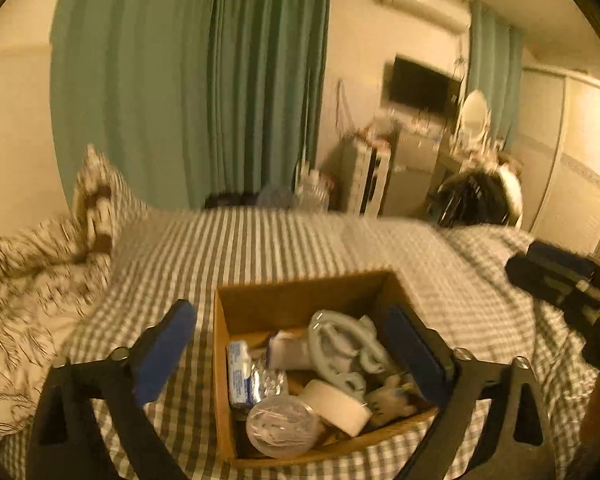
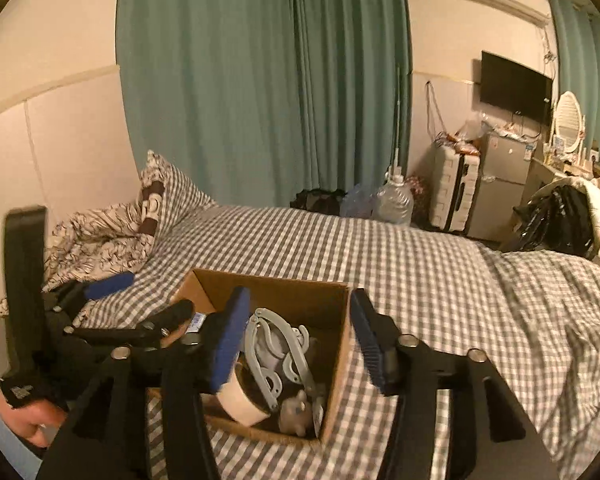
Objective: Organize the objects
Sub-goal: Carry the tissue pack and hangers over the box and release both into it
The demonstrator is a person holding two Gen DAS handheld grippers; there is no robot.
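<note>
Ahead of both hand-held grippers, the checked bed [image 1: 284, 240] carries an open cardboard box [image 1: 300, 300]. The left hand-held gripper [image 1: 296, 344] is spread wide with nothing clasped, its blue pads straddling the box; the right hand-held gripper [image 2: 300, 340] is parted too, empty, one pad over the box, one outside its wall. Only the left view shows the box's near corner: a clear round tub [image 1: 282, 426] and crinkly foil packets [image 1: 246, 372]. Both show the curvy grey plastic hanger [image 2: 280, 344], the smooth tape roll [image 1: 336, 406] and a small soft toy [image 2: 296, 412]. Only the right view catches a hand [image 2: 28, 420].
</note>
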